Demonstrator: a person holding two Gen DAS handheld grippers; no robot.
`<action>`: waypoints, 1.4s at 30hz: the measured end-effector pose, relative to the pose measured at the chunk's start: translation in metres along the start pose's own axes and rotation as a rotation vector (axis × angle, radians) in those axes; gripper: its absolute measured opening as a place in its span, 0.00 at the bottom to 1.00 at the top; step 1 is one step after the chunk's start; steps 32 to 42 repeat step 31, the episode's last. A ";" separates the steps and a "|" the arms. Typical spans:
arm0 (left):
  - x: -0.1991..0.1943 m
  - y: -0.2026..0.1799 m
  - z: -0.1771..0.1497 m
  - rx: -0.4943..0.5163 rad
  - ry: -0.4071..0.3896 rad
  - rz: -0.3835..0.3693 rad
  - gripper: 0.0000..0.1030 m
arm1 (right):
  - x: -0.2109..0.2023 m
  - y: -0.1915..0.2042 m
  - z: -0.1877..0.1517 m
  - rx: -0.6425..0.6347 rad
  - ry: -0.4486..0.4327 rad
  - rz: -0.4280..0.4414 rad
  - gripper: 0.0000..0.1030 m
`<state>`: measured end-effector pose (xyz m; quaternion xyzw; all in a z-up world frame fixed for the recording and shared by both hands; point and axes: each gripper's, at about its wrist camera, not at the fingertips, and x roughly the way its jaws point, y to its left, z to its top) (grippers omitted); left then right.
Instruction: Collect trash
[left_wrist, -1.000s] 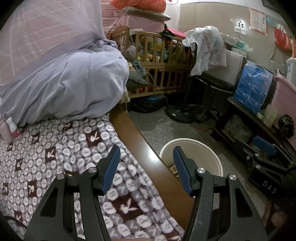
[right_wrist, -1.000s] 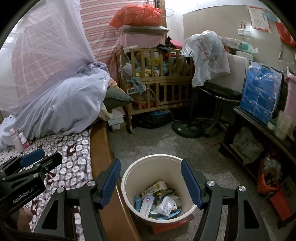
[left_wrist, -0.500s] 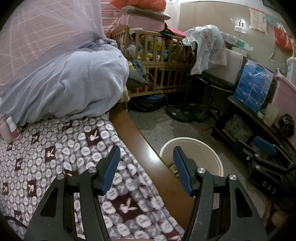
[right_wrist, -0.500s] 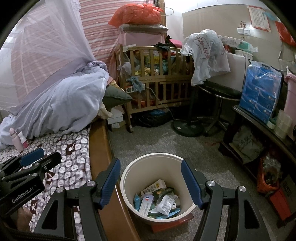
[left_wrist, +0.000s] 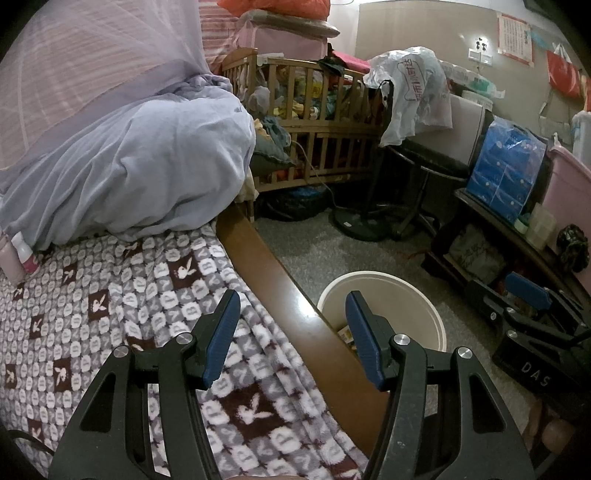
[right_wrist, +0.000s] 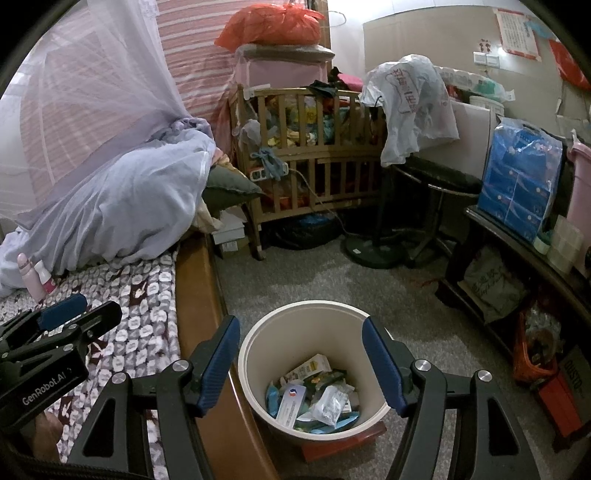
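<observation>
Almost no change over last sec: both grippers hold position. L gripper (left_wrist: 291, 314) spread, empty, over bed edge (left_wrist: 280, 295). R gripper (right_wrist: 301, 338) spread, empty, above bin (right_wrist: 258, 369). Wrappers (right_wrist: 314, 398) lie inside bin. Judgement: collection looks done.

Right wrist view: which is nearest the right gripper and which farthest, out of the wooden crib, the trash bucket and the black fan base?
1. Trash bucket, just below the open right gripper.
2. Fan base, mid-floor, right.
3. Wooden crib, against the back wall.
</observation>
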<state>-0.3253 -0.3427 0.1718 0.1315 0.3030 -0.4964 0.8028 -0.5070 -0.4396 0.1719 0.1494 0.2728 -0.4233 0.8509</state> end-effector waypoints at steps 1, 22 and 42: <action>0.000 0.000 0.000 0.001 0.000 0.000 0.56 | 0.000 0.000 0.000 0.000 0.000 0.000 0.65; 0.003 0.002 -0.003 0.014 0.016 -0.008 0.56 | 0.002 0.000 -0.004 0.001 0.017 -0.003 0.65; -0.004 0.022 -0.006 0.028 0.004 -0.002 0.56 | 0.011 0.013 0.002 -0.026 0.040 0.005 0.66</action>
